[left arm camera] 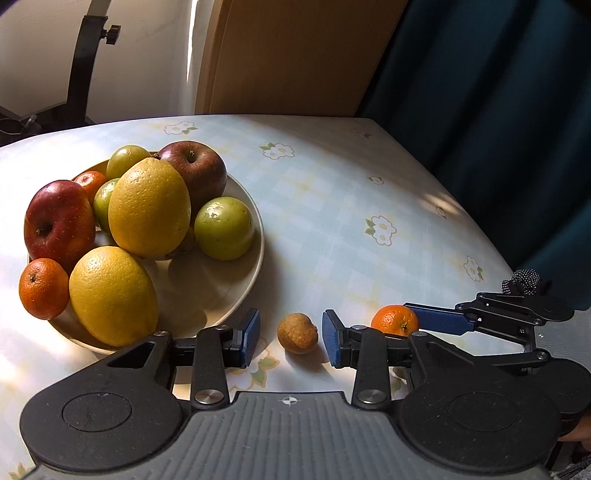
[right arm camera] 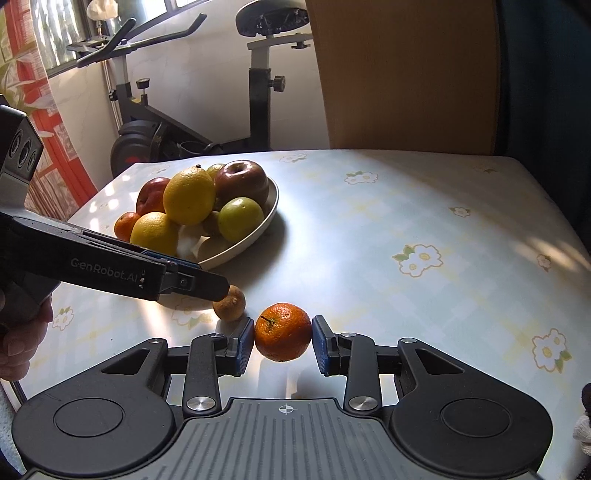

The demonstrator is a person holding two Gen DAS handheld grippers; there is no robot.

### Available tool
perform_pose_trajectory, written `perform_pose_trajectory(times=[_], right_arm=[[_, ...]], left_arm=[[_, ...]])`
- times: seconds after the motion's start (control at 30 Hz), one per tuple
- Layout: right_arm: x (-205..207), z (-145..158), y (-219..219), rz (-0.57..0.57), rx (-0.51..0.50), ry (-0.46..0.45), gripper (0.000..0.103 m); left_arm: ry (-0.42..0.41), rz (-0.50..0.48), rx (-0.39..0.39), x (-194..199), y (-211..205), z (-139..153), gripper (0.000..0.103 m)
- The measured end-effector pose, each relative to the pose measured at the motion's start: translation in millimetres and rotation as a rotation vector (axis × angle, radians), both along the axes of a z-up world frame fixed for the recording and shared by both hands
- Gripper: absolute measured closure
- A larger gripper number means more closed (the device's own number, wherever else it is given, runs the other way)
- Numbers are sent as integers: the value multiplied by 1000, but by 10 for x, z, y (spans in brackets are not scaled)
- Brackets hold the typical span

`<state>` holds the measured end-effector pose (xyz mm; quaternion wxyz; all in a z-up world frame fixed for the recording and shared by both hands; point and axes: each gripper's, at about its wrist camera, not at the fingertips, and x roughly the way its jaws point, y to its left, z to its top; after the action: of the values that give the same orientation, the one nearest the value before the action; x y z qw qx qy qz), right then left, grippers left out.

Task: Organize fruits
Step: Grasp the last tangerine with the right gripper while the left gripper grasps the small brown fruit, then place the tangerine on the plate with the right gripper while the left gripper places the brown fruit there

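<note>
Your plate (left arm camera: pixel 255 236) near the table's (left arm camera: pixel 332 192) far left corner holds two apples, two lemons, three green fruits and two tangerines. Two fruits lie loose near the front edge. Your right gripper (right arm camera: pixel 283 341) is clamped on a tangerine (right arm camera: pixel 283 331); your left gripper (left arm camera: pixel 290 334) brackets a small brown fruit (left arm camera: pixel 297 333), pads clear of it. Its side reads "GenRobot.AI".

Beyond my table, an exercise bike (right arm camera: pixel 192 110) stands at eleven o'clock; sunlit window (right arm camera: pixel 55 33), perhaps curtained, behind.
</note>
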<state>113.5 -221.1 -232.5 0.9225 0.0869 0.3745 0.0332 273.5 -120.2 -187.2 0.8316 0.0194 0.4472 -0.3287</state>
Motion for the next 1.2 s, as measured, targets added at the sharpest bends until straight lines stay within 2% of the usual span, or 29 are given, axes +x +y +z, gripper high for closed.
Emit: perform_pose_trajectory(times=[0.27,0.4,0.63,0.77,1.03,1.2], right_arm=[[-26,-22,-50,-11,15,-3,72],[-37,-35,-68,-19,20,-1,72],[-46,-44,-77,-26,27,-2,72],[-21,-17,-52,-11,21,-13,72],[242,128,107,109,-29,-50,72],[517,185,306,218,-99,-66,72]], left_arm=[[3,-38,47,2,-163,-153,65],[12,-40,47,38,-231,-209,74],[13,-47,36,30,-185,-195,74],[-18,-36,2,-10,-77,-66,74],[-127,52,-7,13,396,250,74],[-108,113,12,184,591,219,74]])
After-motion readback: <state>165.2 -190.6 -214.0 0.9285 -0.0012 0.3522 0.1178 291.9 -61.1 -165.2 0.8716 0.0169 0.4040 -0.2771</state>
